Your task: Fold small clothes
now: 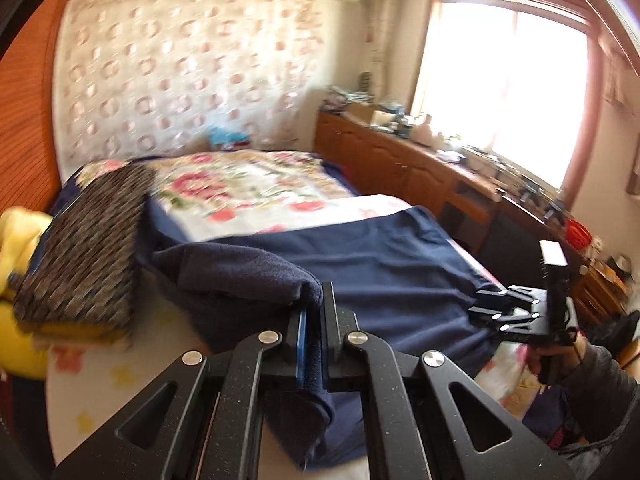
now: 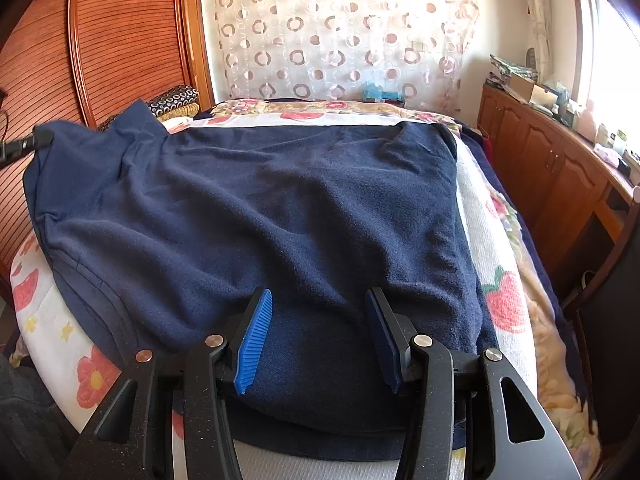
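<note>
A navy blue fleece garment point(image 2: 280, 208) lies spread on the flowered bed cover. My left gripper point(image 1: 314, 300) is shut on a left edge of the garment point(image 1: 384, 272) and holds that part lifted and folded over; it shows at the far left of the right wrist view point(image 2: 38, 138). My right gripper point(image 2: 318, 300) is open, its blue pads either side of the garment's near hem, just above the cloth. It also shows at the right of the left wrist view point(image 1: 486, 308), held by a hand.
A patterned dark folded cloth point(image 1: 84, 248) on yellow cloth lies at the bed's left. A wooden cabinet point(image 2: 560, 184) with clutter runs along the right under the window. A slatted wooden wardrobe point(image 2: 100, 40) stands at the left. A circle-patterned curtain hangs behind the bed.
</note>
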The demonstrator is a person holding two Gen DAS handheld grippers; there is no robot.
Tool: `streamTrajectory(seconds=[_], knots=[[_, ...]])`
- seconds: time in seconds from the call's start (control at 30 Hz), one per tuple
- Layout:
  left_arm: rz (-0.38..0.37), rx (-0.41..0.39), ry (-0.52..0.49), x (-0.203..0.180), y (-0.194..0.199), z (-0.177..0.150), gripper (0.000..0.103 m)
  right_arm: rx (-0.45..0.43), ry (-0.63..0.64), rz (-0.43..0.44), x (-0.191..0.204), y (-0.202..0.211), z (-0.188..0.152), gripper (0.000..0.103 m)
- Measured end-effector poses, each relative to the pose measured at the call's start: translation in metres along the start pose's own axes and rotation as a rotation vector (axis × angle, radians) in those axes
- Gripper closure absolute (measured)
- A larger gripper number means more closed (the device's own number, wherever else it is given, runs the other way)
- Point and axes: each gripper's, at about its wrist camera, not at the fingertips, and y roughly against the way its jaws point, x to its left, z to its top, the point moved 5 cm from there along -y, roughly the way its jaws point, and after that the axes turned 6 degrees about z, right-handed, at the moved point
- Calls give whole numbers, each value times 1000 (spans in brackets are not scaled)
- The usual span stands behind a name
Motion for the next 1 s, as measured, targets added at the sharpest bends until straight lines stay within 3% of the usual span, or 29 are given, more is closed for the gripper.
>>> streamTrajectory(seconds=[0.17, 0.3, 0.37, 0.43, 0.57, 0.63, 0.7, 0.83, 1.0], knots=[[-73, -13, -68, -44, -11, 24, 97, -4, -8, 7, -1, -1, 0, 53], [-69, 26, -109, -62, -22, 21, 97, -5, -6, 6, 0, -1, 0, 53], [-74, 54, -118, -63, -27, 16, 86, -5, -5, 5, 0, -1, -1, 53], [-66, 64, -118, -63, -28, 11, 66, -6, -8, 8, 0, -1, -1, 53], [-55, 91, -111, -58, -28, -1, 59, -6, -14, 14, 0, 0, -1, 53], [-30, 82, -110, -51, -26, -5, 35, -2, -7, 9, 1, -1, 0, 52], [8, 76, -98, -45, -27, -9, 25, 6, 5, 0, 2, -2, 1, 53], [4, 88, -74, -35, -20, -17, 25, 25, 18, -14, 5, -3, 4, 53], [-95, 168, -132, -52, -18, -34, 25, 28, 29, -8, 10, -1, 14, 53]])
